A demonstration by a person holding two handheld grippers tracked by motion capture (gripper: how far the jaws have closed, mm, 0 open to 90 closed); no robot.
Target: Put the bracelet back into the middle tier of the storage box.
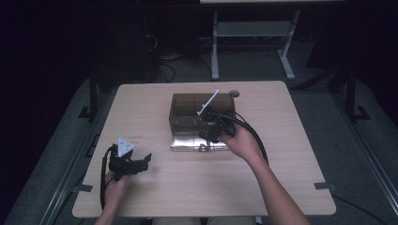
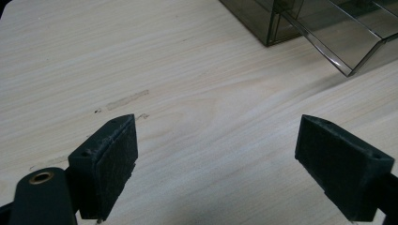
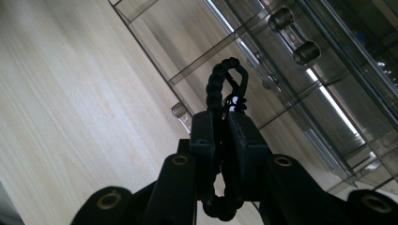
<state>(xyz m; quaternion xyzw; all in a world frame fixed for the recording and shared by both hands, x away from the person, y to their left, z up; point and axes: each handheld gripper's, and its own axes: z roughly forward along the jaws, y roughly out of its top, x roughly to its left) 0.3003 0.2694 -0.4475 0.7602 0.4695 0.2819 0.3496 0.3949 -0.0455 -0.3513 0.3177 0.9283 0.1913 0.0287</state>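
Note:
A smoky clear plastic drawer box stands at the middle of the wooden table, with its bottom drawer pulled out toward me. My right gripper hovers over that open drawer. In the right gripper view it is shut on a black braided cord loop with small white beads, which sticks up past the jaws above the drawer's dividers. My left gripper rests low at the table's front left, apart from the box. Its jaws stand wide open over bare wood, with the box corner and the drawer beyond.
A round grommet sits in the tabletop behind the box. White legs of another table stand on the floor beyond. Tape strips mark the front edge at left and right.

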